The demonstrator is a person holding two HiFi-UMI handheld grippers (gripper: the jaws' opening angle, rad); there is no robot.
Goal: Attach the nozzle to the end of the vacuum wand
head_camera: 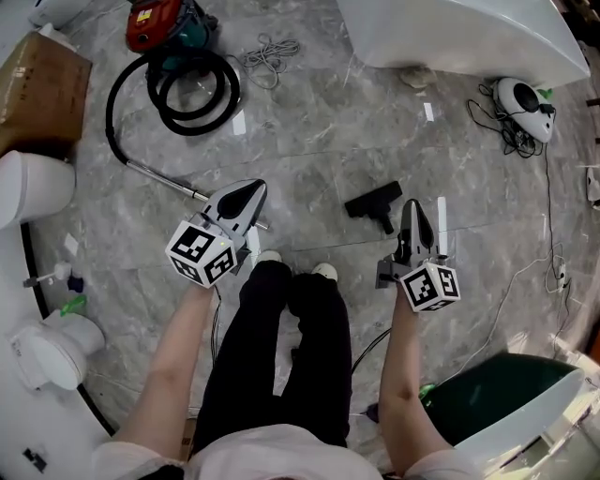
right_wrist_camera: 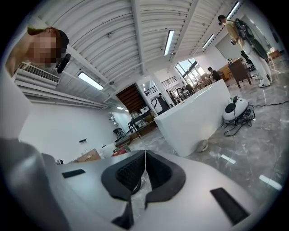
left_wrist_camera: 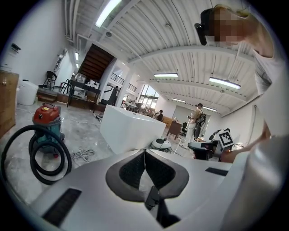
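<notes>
The black floor nozzle [head_camera: 375,203] lies on the grey marble floor ahead of the person's shoes. The metal vacuum wand [head_camera: 161,178] lies to its left; its near end runs behind my left gripper [head_camera: 255,187]. A black hose [head_camera: 192,89] coils back to the red canister [head_camera: 157,23], also seen as the canister [left_wrist_camera: 46,118] in the left gripper view. My left gripper [left_wrist_camera: 145,152] is shut and empty, above the wand's end. My right gripper [head_camera: 411,206] is shut and empty, just right of the nozzle; its jaws [right_wrist_camera: 145,155] meet with nothing between them.
A white counter [head_camera: 459,37] stands at the back right, with a white device and tangled cable [head_camera: 525,101] beside it. A cardboard box [head_camera: 37,84] sits at the far left, a cord coil [head_camera: 269,52] at the back, a dark green bin [head_camera: 511,394] near right.
</notes>
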